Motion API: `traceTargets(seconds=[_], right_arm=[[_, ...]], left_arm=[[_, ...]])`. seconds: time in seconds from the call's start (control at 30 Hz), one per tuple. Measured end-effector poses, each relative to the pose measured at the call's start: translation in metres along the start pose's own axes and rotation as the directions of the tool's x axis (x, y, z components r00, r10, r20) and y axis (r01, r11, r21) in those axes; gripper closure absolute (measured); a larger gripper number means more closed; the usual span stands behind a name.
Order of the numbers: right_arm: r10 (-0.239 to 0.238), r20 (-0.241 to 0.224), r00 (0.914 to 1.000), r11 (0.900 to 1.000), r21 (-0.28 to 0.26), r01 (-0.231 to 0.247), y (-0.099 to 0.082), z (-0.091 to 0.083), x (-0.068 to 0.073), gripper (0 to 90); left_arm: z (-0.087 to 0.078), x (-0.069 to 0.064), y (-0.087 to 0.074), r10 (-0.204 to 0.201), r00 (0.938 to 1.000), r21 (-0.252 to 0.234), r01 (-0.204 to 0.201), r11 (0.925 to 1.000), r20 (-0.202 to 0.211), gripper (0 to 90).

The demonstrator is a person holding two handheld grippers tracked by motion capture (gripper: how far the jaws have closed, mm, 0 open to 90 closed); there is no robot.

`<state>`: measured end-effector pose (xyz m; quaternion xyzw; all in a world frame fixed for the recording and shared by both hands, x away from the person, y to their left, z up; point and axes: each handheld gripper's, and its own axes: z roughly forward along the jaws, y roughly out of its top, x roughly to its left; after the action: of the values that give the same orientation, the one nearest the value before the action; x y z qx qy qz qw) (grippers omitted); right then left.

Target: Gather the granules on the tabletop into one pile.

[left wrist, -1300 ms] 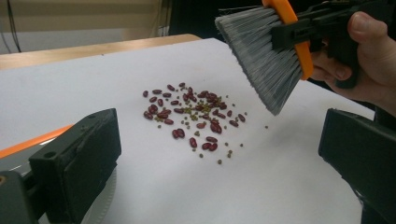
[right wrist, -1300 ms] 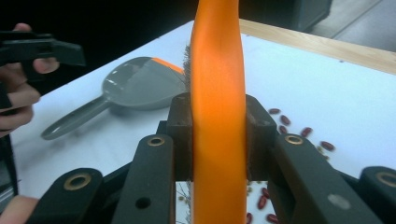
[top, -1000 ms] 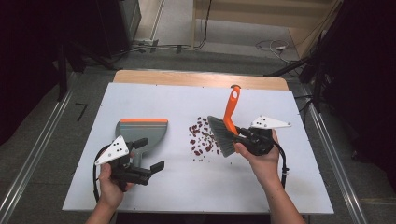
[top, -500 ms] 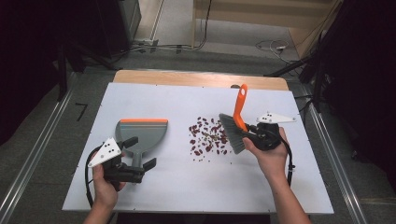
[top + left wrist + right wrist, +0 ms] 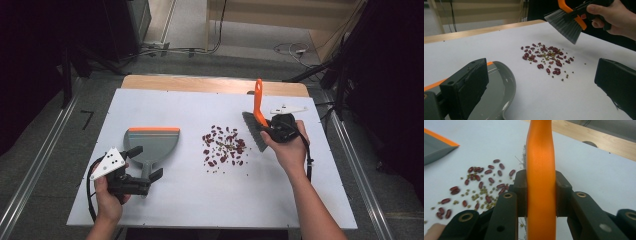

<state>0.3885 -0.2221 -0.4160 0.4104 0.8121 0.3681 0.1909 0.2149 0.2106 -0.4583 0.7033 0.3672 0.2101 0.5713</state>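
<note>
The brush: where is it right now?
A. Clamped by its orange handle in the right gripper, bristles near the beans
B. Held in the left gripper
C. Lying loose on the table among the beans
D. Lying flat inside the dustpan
A: the right gripper has its jaws pressed on both sides of the orange handle of the brush, whose bristles sit just right of the beans.

Tabletop (image 5: 210,200) evenly lit from above, white sheet bright without glare; surroundings fall into deep dark; shadows soft and faint; high view slightly soft overall; right gripper view sharp on brush handle (image 5: 541,182), beans (image 5: 481,187) mildly blurred; near claw edges defocused.
</note>
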Motion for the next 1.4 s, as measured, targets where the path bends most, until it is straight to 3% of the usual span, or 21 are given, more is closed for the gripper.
traceTargets(seconds=[0.03,0.2,0.57,0.67,0.73,0.87,0.93,1.0,1.07,1.1,1.13,1.3,1.4], right_arm=[[-0.023,0.026,0.9994,0.9995,0.022,0.023,0.005,0.009,-0.002,68.6],[-0.071,0.061,0.9956,0.9951,0.074,0.066,0.02,0.025,-0.004,68.6],[-0.138,0.142,0.9802,0.9805,0.159,0.115,0.035,0.053,-0.007,68.5],[-0.18,0.165,0.9697,0.9681,0.204,0.145,0.036,0.064,-0.001,68.5],[-0.24,0.193,0.9515,0.9512,0.243,0.19,0.037,0.074,0.01,68.5],[-0.27,0.185,0.9447,0.9398,0.264,0.217,0.04,0.082,0.02,68.6],[-0.279,0.141,0.95,0.9317,0.28,0.232,0.039,0.089,0.03,68.9],[-0.278,0.128,0.9522,0.9294,0.287,0.233,0.039,0.09,0.034,68.9],[-0.315,0.099,0.944,0.9087,0.318,0.27,0.038,0.092,0.044,68.9],[-0.315,0.099,0.944,0.9087,0.318,0.27,0.038,0.092,0.044,68.9],[-0.337,0.09,0.9371,0.8972,0.333,0.291,0.036,0.092,0.05,68.8],[-0.357,0.048,0.9329,0.8833,0.342,0.32,0.033,0.089,0.058,68.5],[-0.354,0.022,0.9352,0.8847,0.332,0.327,0.03,0.085,0.062,68.4]], left_arm=[[0.0,0.0,0.0,0.001,1.0,0.002,-0.001,1.0,0.002,0.0],[0.001,0.001,-0.001,-0.002,1.0,0.004,0.002,1.0,0.01,0.0],[-0.002,0.003,-0.003,-0.02,0.9998,-0.002,0.02,0.9998,0.007,0.0],[-0.002,0.003,-0.003,-0.022,0.9997,-0.004,0.022,0.9997,0.007,0.0],[-0.002,0.002,-0.003,-0.021,0.9997,-0.004,0.021,0.9998,0.008,0.0],[-0.002,0.001,-0.003,-0.019,0.9998,-0.003,0.019,0.9998,0.01,0.0],[-0.002,0.001,-0.003,-0.02,0.9997,-0.003,0.02,0.9998,0.011,0.0],[-0.002,0.001,-0.003,-0.021,0.9997,-0.001,0.021,0.9998,0.014,0.0],[-0.001,0.001,-0.002,-0.028,0.9994,-0.003,0.028,0.9996,0.019,0.0],[-0.001,0.001,-0.002,-0.028,0.9994,-0.003,0.028,0.9996,0.02,0.0],[-0.001,0.001,-0.002,-0.029,0.9994,-0.004,0.029,0.9996,0.021,0.0],[0.0,-0.001,-0.002,-0.028,0.9993,-0.005,0.028,0.9996,0.024,0.0],[0.0,-0.002,-0.002,-0.028,0.9993,-0.005,0.028,0.9996,0.024,0.0]])
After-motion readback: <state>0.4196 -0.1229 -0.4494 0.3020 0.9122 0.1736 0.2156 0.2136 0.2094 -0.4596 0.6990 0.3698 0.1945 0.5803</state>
